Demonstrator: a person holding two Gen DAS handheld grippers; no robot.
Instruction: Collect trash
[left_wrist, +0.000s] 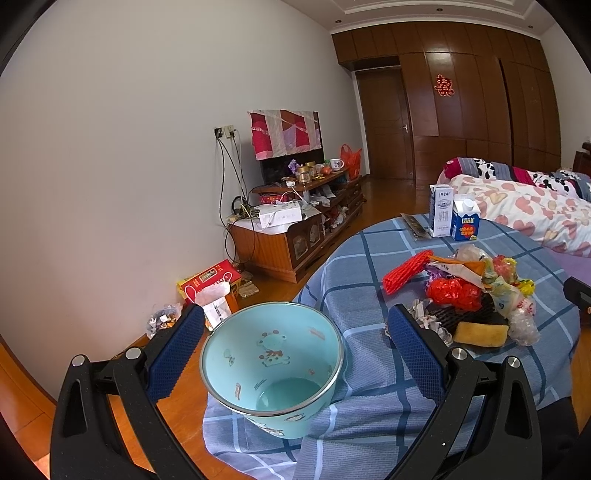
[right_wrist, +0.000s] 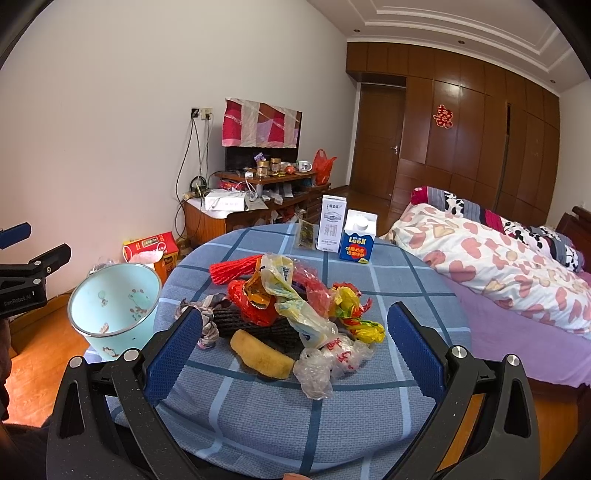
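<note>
— What does the left wrist view show?

— The left tongs (left_wrist: 295, 343) stand wide apart and hold nothing. Between their blue pads, at lower centre, sits a pale blue bin (left_wrist: 271, 365), empty, tilted against the edge of the table (left_wrist: 354, 266) with its checked blue cloth.

— And the right wrist view?

— The right tongs (right_wrist: 295, 339) are also spread wide and empty. A pile of trash (right_wrist: 295, 314) lies on the table at the centre of the frame: plastic bags, red wrappers, a yellow sponge (right_wrist: 260, 354) nearest the camera. The bin appears at middle left. Two cartons (right_wrist: 347, 234) stand at the table's far edge, above the pile.

— Anything else?

— A bed (right_wrist: 498, 266) with a heart-patterned quilt fills the right side.
</note>
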